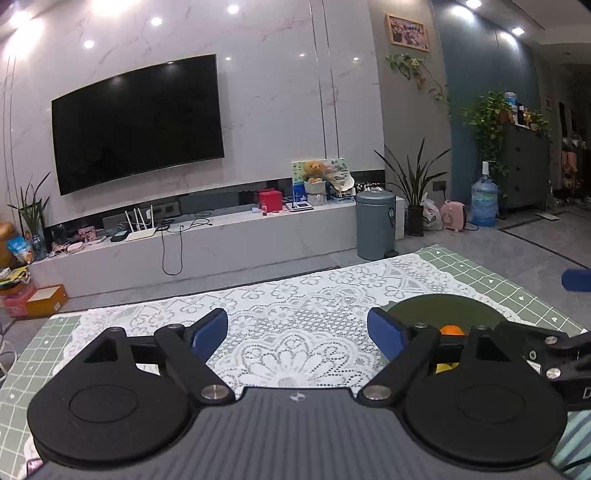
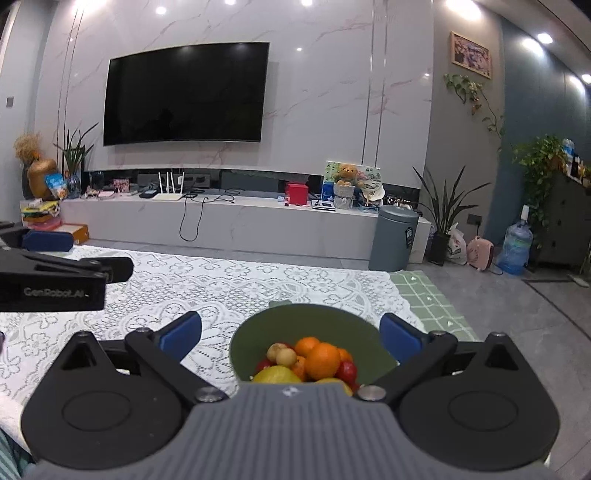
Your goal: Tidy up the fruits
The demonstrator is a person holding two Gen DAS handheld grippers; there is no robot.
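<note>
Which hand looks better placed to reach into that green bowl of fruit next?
Probably the right hand-held gripper: open, with the green bowl directly ahead. The left hand-held gripper faces bare lace tablecloth.

Marble wall, black television, grey tile floor, ceiling spotlights

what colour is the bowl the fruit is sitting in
Dark olive green. The bowl shows best in the right wrist view, piled with fruit.
</note>
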